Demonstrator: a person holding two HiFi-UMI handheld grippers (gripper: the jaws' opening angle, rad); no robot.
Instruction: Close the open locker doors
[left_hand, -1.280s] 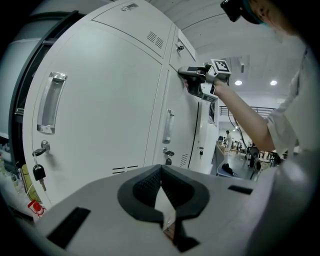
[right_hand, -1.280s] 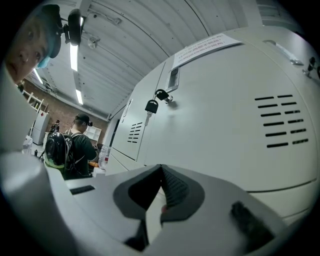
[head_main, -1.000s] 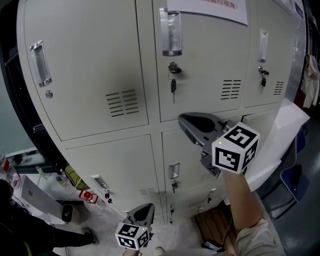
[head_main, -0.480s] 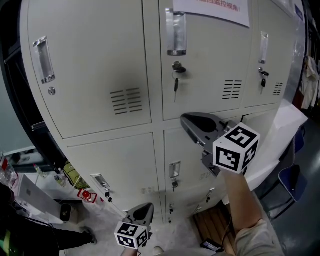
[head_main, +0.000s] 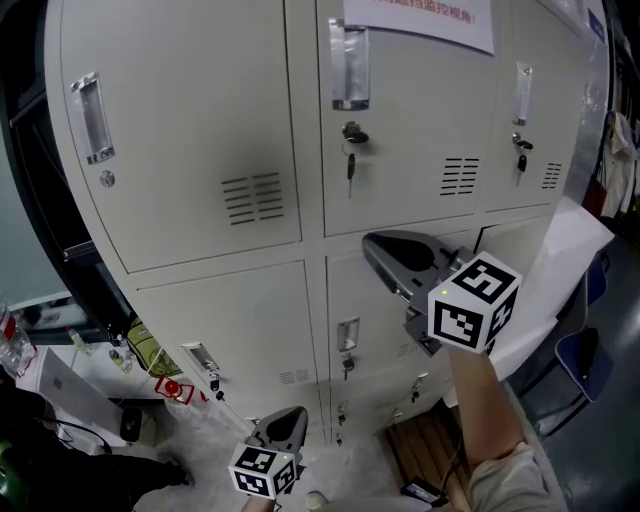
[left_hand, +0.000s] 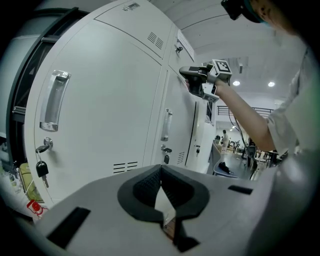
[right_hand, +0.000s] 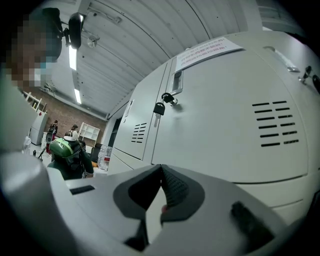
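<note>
Jaws meet on left gripper (left_hand: 160, 170) and right gripper (right_hand: 161, 169); locker notice (head_main: 430, 25) illegible.

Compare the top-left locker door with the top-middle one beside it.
The pale grey metal top-left locker door has a bare lock. The pale grey metal top-middle locker door has a key hanging from its lock. The top-middle locker door carries a white paper notice; the top-left locker door carries none. Both are shut, each with a shiny handle and vent slots.
</note>
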